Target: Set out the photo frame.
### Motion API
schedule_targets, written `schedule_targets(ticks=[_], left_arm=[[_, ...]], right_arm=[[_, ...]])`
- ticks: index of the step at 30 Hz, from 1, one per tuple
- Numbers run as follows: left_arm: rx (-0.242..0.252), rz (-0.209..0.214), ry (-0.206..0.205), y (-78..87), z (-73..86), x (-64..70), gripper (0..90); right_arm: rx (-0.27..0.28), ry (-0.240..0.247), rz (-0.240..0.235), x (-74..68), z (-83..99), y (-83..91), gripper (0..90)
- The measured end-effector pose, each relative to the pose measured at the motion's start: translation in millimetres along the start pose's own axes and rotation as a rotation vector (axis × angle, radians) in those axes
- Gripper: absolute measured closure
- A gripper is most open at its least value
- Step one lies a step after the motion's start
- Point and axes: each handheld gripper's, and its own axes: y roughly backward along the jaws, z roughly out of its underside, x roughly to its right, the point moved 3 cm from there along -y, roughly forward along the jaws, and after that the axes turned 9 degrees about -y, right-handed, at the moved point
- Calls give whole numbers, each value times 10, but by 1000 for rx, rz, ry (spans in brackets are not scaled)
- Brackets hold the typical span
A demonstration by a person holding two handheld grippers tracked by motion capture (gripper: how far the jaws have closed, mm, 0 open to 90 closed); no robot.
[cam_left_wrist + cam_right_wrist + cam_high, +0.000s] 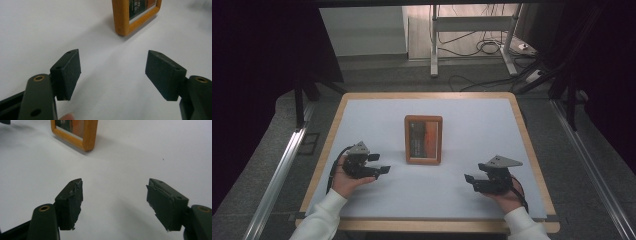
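Resting low at the bottom of the high view, the left tool [381,164] and right tool [470,180] are held released, jaws spread wide and empty, angled inward, likely staged for a two-sided approach. Between them and farther up, near frame centre, the picture frame [423,139] is laid flat on the white bench [482,120], apart from both. Rounded orange wood border, dark-and-orange print inside.

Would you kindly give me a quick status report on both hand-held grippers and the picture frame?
Left hand-held gripper open, right hand-held gripper open, both empty. Picture frame flat on table between them, untouched. Nothing in the way.
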Motion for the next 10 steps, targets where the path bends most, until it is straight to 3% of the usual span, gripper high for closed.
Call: schedule_targets(ticks=[10], left_arm=[[-1,0,-10,-5,-1,13,280]], right_arm=[[20,2,26,71,15,32,227]])
